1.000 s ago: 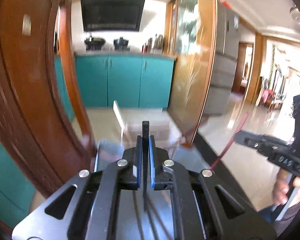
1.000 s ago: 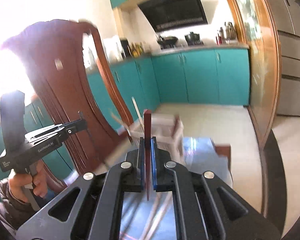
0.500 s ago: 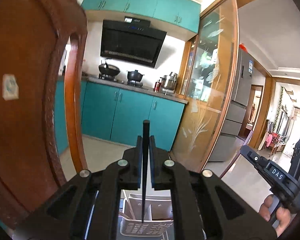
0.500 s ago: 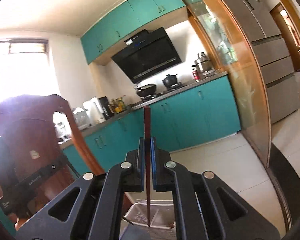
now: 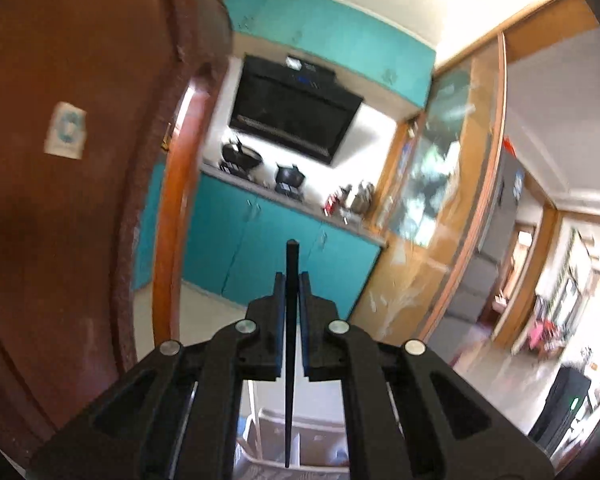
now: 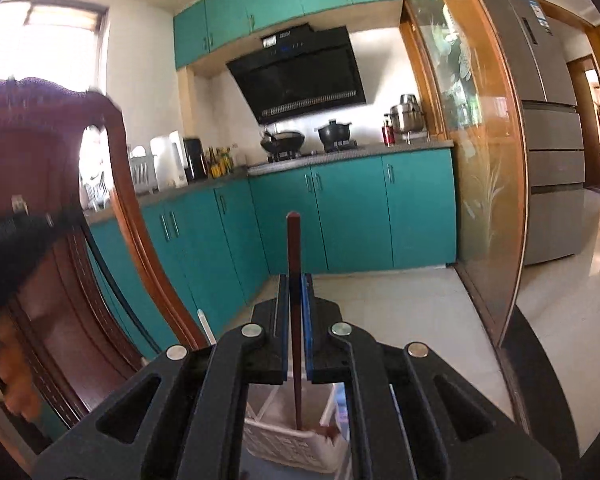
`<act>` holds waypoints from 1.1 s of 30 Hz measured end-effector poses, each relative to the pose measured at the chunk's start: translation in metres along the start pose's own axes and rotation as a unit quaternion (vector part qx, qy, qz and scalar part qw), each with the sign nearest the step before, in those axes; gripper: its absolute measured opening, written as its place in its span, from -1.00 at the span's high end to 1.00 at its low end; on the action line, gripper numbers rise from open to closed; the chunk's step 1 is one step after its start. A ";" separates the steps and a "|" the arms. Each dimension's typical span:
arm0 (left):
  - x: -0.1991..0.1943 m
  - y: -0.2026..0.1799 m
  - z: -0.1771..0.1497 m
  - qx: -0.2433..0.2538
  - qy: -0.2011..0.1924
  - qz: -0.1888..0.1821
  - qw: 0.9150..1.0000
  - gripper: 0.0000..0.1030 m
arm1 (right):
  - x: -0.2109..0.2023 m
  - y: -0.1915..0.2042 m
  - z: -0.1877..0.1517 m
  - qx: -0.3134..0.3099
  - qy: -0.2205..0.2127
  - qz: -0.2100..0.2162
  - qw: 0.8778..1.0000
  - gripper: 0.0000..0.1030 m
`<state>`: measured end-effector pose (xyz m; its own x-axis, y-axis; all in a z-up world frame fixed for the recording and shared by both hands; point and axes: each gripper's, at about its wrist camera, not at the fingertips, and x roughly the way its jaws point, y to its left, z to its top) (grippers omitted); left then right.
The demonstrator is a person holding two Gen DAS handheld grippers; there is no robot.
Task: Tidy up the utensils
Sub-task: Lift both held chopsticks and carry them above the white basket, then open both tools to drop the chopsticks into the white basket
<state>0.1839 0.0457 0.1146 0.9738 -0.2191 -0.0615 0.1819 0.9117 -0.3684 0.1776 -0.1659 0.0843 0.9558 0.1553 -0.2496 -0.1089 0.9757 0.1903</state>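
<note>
A black chopstick (image 5: 291, 344) is clenched in the left claw (image 5: 291, 312), upright, its thin tip hanging just over the white basket (image 5: 300, 446) below. A brown chopstick (image 6: 295, 320) is gripped likewise in the right claw (image 6: 296, 312), its long axis vertical, its lower end seen inside the basket (image 6: 284, 446) rim. The right stick is judged nearer to release; a straight drop along its axis is called for.

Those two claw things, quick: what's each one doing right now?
Left gripper: closed on a black chopstick, held upright.
Right gripper: closed on a reddish-brown chopstick, held upright.
</note>
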 end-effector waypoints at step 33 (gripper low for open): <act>-0.004 0.019 -0.142 0.130 0.151 0.046 0.979 0.49 | 0.053 -0.045 -0.173 -0.004 0.346 0.057 0.937 0.56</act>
<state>0.1642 0.0145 -0.0238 0.9096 -0.1896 -0.3697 0.1632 0.9813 -0.1016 0.1859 -0.1752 -0.1022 0.5325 0.3185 -0.7842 -0.2038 0.9475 0.2464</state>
